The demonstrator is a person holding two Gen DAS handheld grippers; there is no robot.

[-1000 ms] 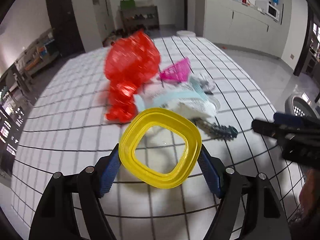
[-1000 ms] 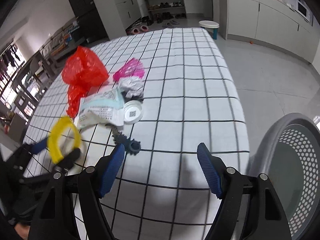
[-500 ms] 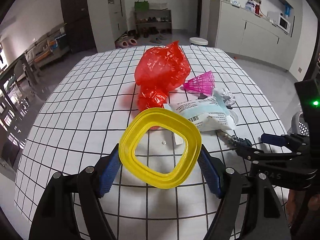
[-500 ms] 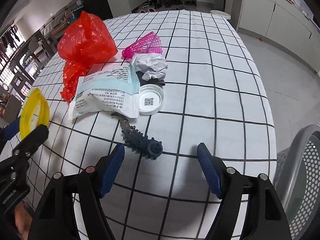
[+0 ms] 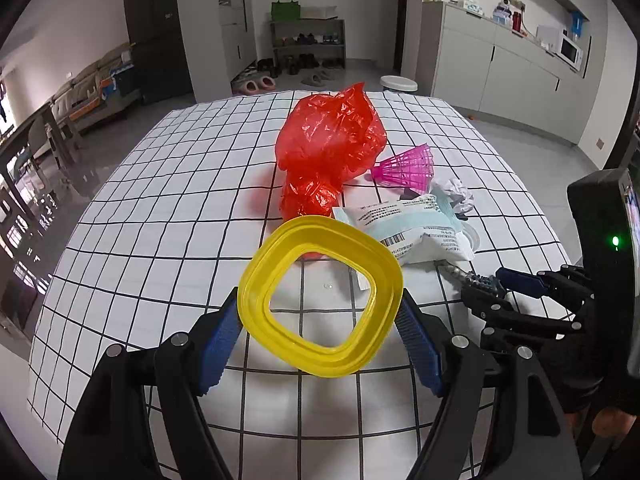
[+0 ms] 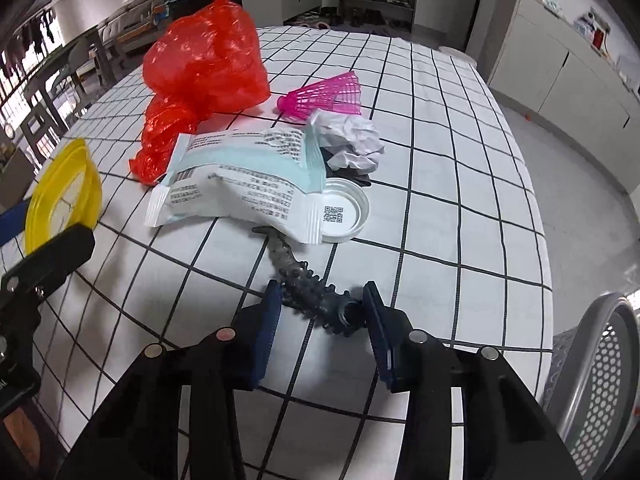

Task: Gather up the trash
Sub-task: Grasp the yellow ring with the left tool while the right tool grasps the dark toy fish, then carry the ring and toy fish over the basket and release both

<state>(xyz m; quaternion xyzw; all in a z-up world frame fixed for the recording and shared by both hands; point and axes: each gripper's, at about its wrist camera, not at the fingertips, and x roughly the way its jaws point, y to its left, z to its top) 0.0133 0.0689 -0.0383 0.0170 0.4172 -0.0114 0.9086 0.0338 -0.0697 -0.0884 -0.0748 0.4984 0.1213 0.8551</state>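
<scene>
On the checkered table (image 6: 460,184), left gripper (image 5: 320,332) is clamped on the yellow ring (image 5: 320,296); right gripper (image 6: 320,320) sits half-open around the dark spiky tube (image 6: 308,288), pads not clearly touching.

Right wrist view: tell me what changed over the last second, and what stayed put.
The right tool came forward and down to the dark spiky piece, and its fingers narrowed from wide open to either side of the piece's near end; a firm grip is not clear. The left tool stays shut on the yellow ring. The red bag, white packet and pink shuttlecock lie unmoved.
</scene>
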